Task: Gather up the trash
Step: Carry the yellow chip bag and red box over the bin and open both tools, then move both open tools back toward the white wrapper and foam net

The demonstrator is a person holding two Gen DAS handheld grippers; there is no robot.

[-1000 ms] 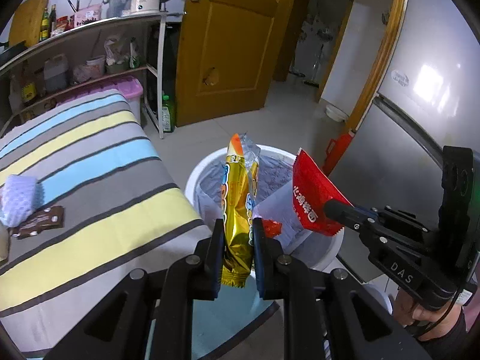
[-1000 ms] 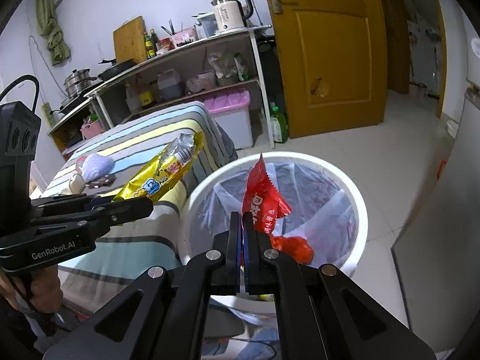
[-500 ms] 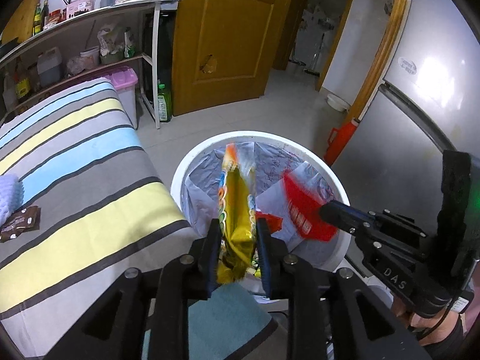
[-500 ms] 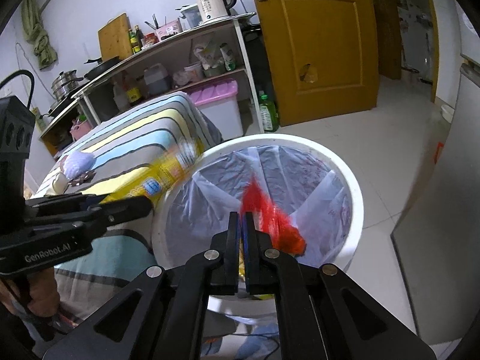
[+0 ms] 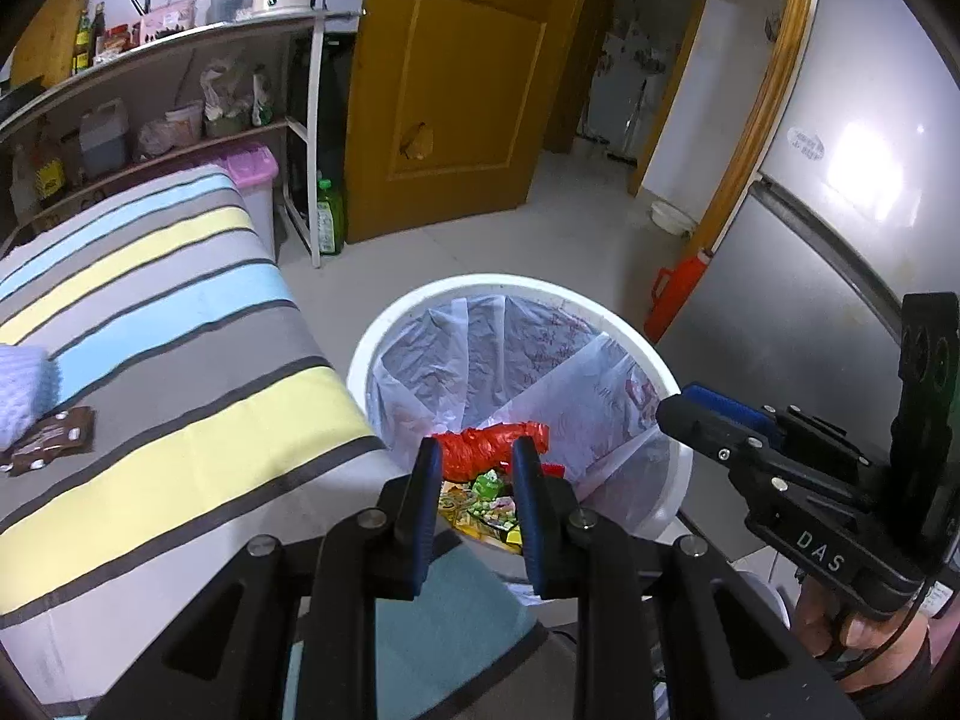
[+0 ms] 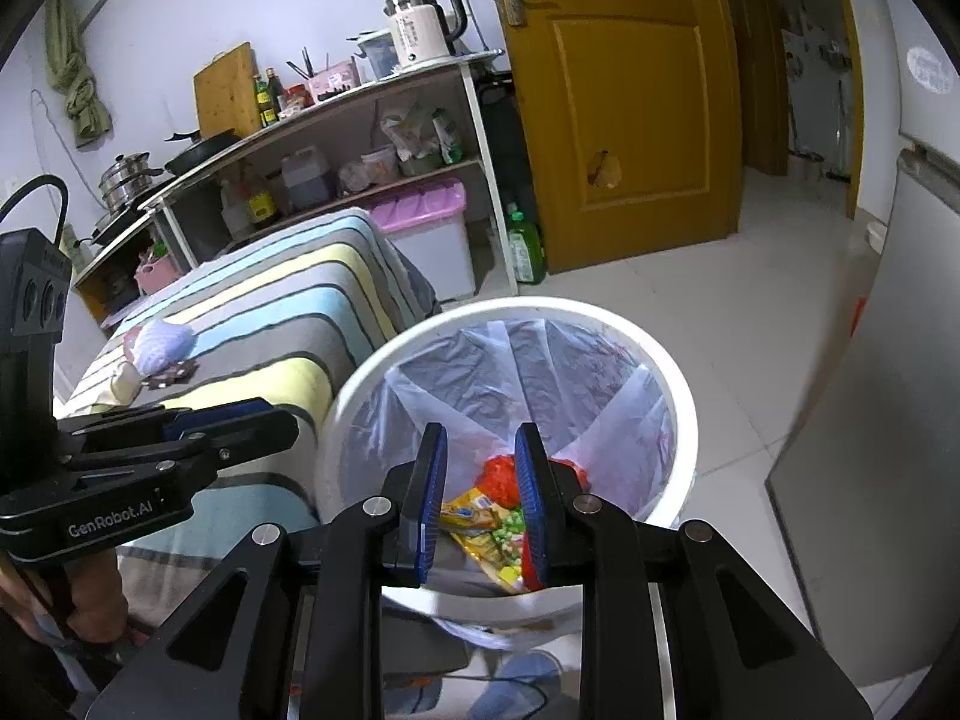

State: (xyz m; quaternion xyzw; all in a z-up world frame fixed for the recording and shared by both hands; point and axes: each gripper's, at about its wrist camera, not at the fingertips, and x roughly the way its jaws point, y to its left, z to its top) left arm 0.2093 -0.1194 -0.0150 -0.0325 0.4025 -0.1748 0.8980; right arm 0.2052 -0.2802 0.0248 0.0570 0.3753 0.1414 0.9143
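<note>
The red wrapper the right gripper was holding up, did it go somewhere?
Yes. The red wrapper dropped from the right gripper, whose jaws now stand open, down below the white bin's rim, onto other wrappers inside.

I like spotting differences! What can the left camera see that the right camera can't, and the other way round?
Only the left wrist view shows the orange jug on the floor by the fridge. Only the right wrist view shows the stacked pots and the green cloth hanging on the wall. Both show the white bin with the red wrapper inside, the striped bed, the kettle, and both open grippers, left gripper and right gripper.
</note>
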